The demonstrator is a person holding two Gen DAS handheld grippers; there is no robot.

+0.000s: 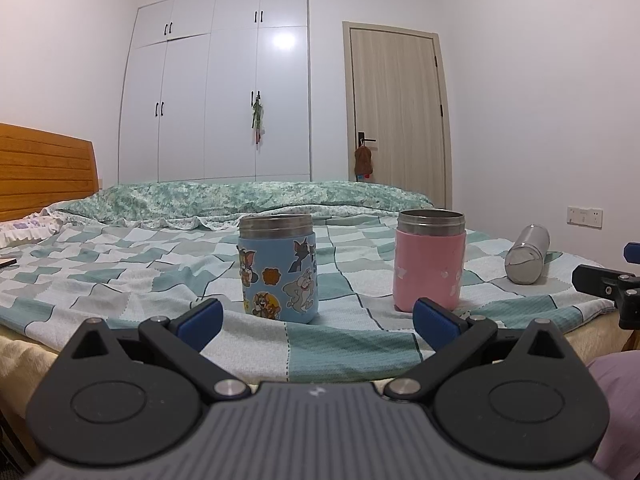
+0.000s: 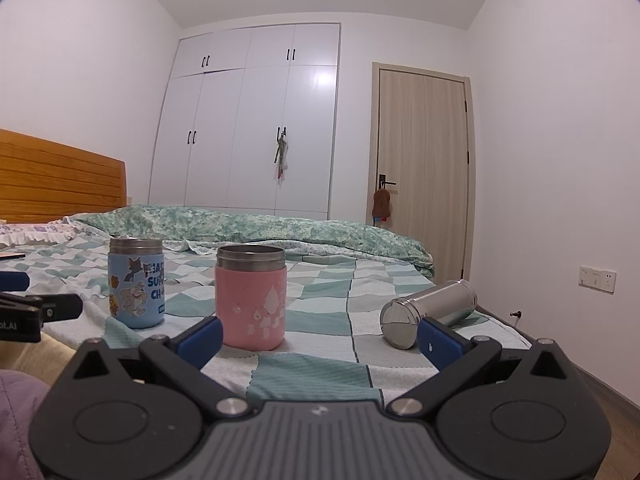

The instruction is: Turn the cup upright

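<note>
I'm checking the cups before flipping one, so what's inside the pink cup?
Nothing can be told. The pink cup stands upright on the checked bedspread, and both cameras sit below its steel rim, so its wall hides the interior.

Left wrist view: low at the near edge of the bed with the green-and-white checked cover (image 1: 120,264), facing the white wardrobe (image 1: 216,84); blue cartoon-print steel cup (image 1: 278,268) near, dead ahead.
Right wrist view: same height and heading, set further right; bare steel cup lying on its side (image 2: 430,312) close.
Shared: both cups, the pink-sleeved steel cup (image 2: 251,298), wardrobe, pale wooden door (image 2: 424,164).
</note>
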